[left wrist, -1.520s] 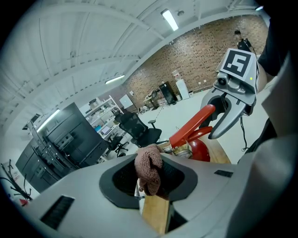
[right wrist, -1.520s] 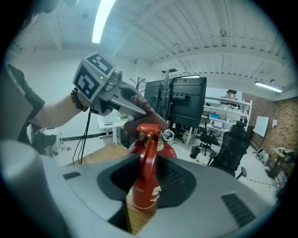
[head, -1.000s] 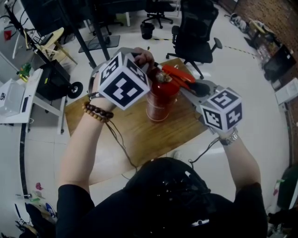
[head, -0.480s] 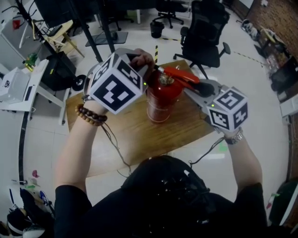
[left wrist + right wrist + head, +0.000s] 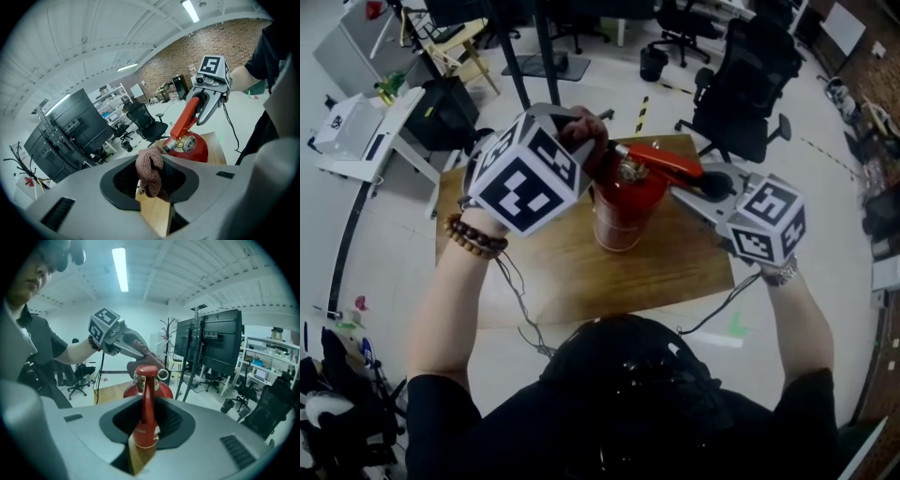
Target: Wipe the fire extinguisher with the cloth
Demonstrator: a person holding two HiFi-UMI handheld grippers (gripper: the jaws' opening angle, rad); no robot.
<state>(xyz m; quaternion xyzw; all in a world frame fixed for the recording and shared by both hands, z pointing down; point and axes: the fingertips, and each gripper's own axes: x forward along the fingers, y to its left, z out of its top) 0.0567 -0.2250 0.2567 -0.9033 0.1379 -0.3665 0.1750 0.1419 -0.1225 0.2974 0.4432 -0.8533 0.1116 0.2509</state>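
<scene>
1. The wooden table (image 5: 581,272) stands on a pale floor, with a black office chair (image 5: 750,103) beyond its far edge.
2. The red fire extinguisher (image 5: 623,206) stands upright on the table, toward the middle of the far edge, between the two grippers.
3. The left gripper (image 5: 152,185) reaches in from the left at the extinguisher's top. Its jaws are pinched on the cloth.
4. The right gripper (image 5: 146,423) comes in from the right. Its jaws are clamped on the extinguisher's handle, which runs lengthways between the pads.
5. The handle (image 5: 661,161) is a long red lever that juts from the valve toward the right gripper.
6. The cloth (image 5: 150,171) is a bunched pinkish-brown knit. It bulges out of the left jaws right by the valve at the extinguisher's neck, on the side away from the handle. I cannot tell whether it actually presses on the metal.
7. A round pressure gauge (image 5: 189,144) sits on the valve, just under the handle.
8. A dark bead bracelet (image 5: 473,239) circles the left wrist.
</scene>
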